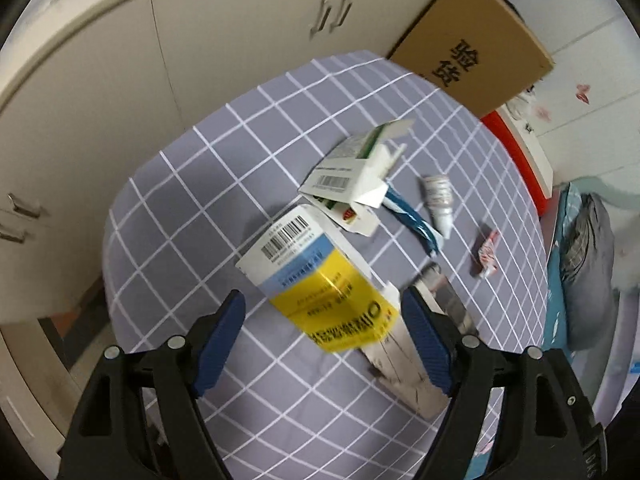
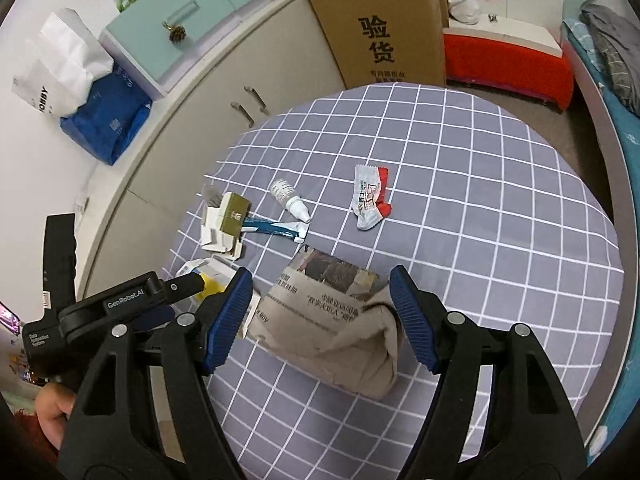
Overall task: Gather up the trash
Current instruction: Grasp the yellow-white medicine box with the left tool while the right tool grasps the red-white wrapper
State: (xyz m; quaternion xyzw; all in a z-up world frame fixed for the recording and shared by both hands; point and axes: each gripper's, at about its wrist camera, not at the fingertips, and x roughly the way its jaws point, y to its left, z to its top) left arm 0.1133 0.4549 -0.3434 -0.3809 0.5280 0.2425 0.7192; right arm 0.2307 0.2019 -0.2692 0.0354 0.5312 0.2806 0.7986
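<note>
surface: round table (image 2: 500, 208) under a grey cloth with a white grid
left gripper (image 1: 323, 334): jaws apart, blue pads clear on both sides of the yellow and white box (image 1: 320, 280); no pad contact visible, nothing grasped
right gripper (image 2: 320, 316): jaws apart above the folded newspaper (image 2: 340, 320); pads flank it without pressing, nothing grasped
yellow and white box: lies on the cloth, barcode end pointing away from the left gripper
folded newspaper: flat on the cloth, just beside the yellow and white box
opened carton (image 1: 352, 168): beyond the yellow box, flaps spread
blue wrapper (image 2: 276, 230): partly under the opened carton
small white dropper bottle (image 2: 290, 200): on its side, near the blue wrapper
red and white wrapper (image 2: 370, 196): crumpled, apart from the other items
background: cardboard box (image 2: 376, 24) upright behind the table, cream cabinets (image 1: 100, 92) alongside
</note>
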